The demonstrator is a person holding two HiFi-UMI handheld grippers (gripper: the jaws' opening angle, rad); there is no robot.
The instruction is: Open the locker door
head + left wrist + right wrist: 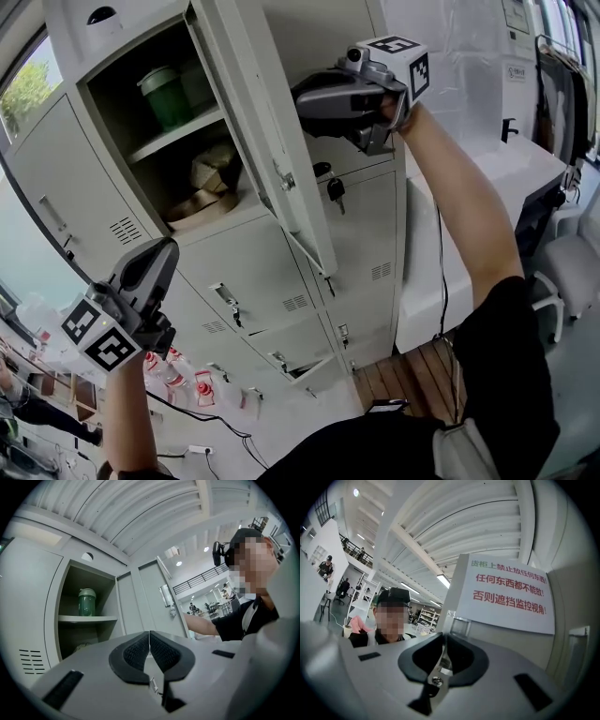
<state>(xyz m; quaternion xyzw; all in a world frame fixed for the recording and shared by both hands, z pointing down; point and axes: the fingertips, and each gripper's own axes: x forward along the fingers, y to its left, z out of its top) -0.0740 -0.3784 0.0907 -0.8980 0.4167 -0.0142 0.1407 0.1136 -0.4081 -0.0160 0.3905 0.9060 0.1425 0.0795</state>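
Note:
The upper locker's grey door point(272, 159) stands swung out, showing shelves with a green bottle point(167, 94) inside. My right gripper point(298, 95) reaches in from the right and is shut on the door's free edge. In the right gripper view its jaws point(443, 641) pinch a thin metal edge with a screw, beside the door face point(511, 637) with a printed paper sign point(506, 595). My left gripper point(167, 255) hangs low at the left, away from the door, shut with nothing in it point(149, 641). The left gripper view shows the open compartment, the bottle point(86, 603) and the door point(154, 597).
Keys point(335, 187) hang in the lock of the locker below the right gripper. A lower locker point(300, 366) stands slightly ajar. A white table point(525, 169) and a chair point(572, 272) are at the right. Bottles point(178, 375) stand on the floor at the lower left.

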